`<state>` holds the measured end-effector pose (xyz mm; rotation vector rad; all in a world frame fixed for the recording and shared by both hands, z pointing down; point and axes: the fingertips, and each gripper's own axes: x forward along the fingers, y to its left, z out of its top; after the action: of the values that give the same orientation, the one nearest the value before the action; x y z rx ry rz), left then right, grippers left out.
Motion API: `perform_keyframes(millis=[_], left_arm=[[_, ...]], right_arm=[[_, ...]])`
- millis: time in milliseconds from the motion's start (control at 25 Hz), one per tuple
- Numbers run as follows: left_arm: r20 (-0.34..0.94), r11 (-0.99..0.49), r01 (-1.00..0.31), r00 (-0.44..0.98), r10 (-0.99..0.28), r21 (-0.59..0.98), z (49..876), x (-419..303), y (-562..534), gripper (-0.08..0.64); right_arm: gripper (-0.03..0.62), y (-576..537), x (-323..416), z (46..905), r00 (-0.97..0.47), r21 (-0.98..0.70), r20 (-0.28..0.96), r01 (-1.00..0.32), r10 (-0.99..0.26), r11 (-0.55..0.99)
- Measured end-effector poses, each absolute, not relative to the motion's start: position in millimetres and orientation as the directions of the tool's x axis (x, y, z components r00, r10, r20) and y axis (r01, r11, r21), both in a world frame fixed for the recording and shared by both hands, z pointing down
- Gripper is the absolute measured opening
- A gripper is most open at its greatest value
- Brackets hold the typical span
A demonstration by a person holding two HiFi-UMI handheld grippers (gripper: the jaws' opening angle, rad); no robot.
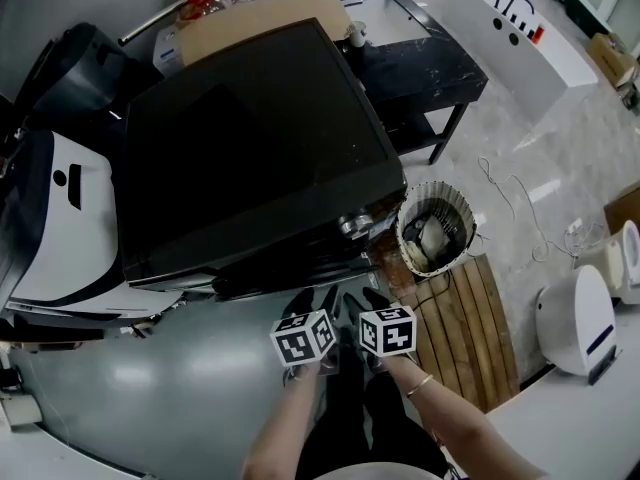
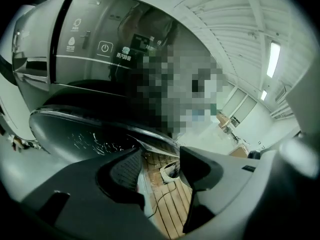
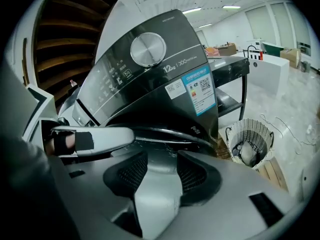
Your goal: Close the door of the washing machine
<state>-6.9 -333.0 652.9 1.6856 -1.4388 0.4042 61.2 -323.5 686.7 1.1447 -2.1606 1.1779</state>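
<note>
The dark washing machine (image 1: 250, 138) stands in front of me, its dial and control panel (image 3: 148, 49) facing the right gripper. Its big round grey door (image 1: 150, 398) hangs open toward me; the dark glass rim (image 3: 165, 139) curves just ahead of both grippers. My left gripper (image 1: 315, 303) is open above the door's edge, and only wooden slats show between its pads (image 2: 125, 171). Close to its right, my right gripper (image 1: 375, 303) is open, the door's grey face (image 3: 157, 194) lying under its jaws. Whether either one touches the door I cannot tell.
A white wicker basket (image 1: 435, 228) with cloth in it stands right of the machine on a wooden slatted platform (image 1: 470, 328). A black table (image 1: 420, 58) and a cardboard box (image 1: 250, 8) are behind. White appliances (image 1: 575, 318) sit at the right, another white unit (image 1: 60, 218) at the left.
</note>
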Motion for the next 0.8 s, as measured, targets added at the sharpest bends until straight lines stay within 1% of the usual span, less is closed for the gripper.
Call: perform_keyframes(millis=[520,800], left_arm=[[0.713,0.009,-0.931,0.273,-0.646,0.365,656.9,-14.1,-353.6,0.262],[0.707,0.017,-0.918,0.292,-0.644,0.395,657.6,-16.4,-355.8,0.262]], right_arm=[[0.193,-366.8,49.8,708.6,-0.529,-0.479,0.7,-0.846,-0.479,0.235],[0.187,-377.6,37.3,716.4,-0.53,-0.482,0.706,-0.846,-0.471,0.229]])
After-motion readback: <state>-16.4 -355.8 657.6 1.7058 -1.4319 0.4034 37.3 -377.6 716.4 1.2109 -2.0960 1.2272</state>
